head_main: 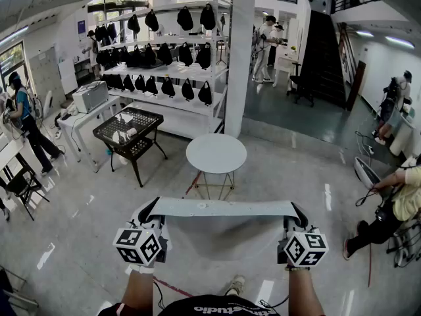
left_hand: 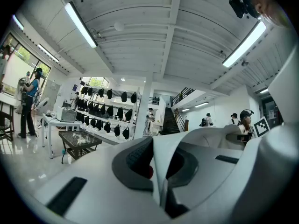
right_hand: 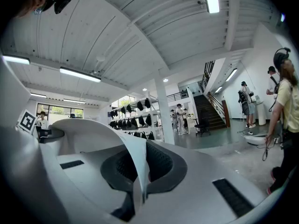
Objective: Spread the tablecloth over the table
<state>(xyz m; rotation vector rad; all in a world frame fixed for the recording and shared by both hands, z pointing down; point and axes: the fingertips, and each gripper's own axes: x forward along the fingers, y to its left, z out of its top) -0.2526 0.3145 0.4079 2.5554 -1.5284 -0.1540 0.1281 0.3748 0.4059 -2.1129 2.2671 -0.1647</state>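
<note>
A pale grey tablecloth (head_main: 223,208) is stretched taut between my two grippers, and its lower part hangs down in front of me. My left gripper (head_main: 150,210) is shut on its left corner, my right gripper (head_main: 297,214) on its right corner. Both point level. Just beyond the cloth stands a round white table (head_main: 216,153) with a bare top. In the left gripper view the cloth (left_hand: 164,146) runs as a thin fold between the closed dark pads of the left gripper (left_hand: 156,161). The right gripper view shows the right gripper (right_hand: 139,166) pinching the cloth (right_hand: 134,152) the same way.
A black wire-mesh table (head_main: 128,127) stands to the far left. Behind it are white shelves (head_main: 164,71) with black bags, and a white pillar (head_main: 239,51) rises behind the round table. One person (head_main: 398,199) crouches at the right and another person (head_main: 23,120) stands at the left.
</note>
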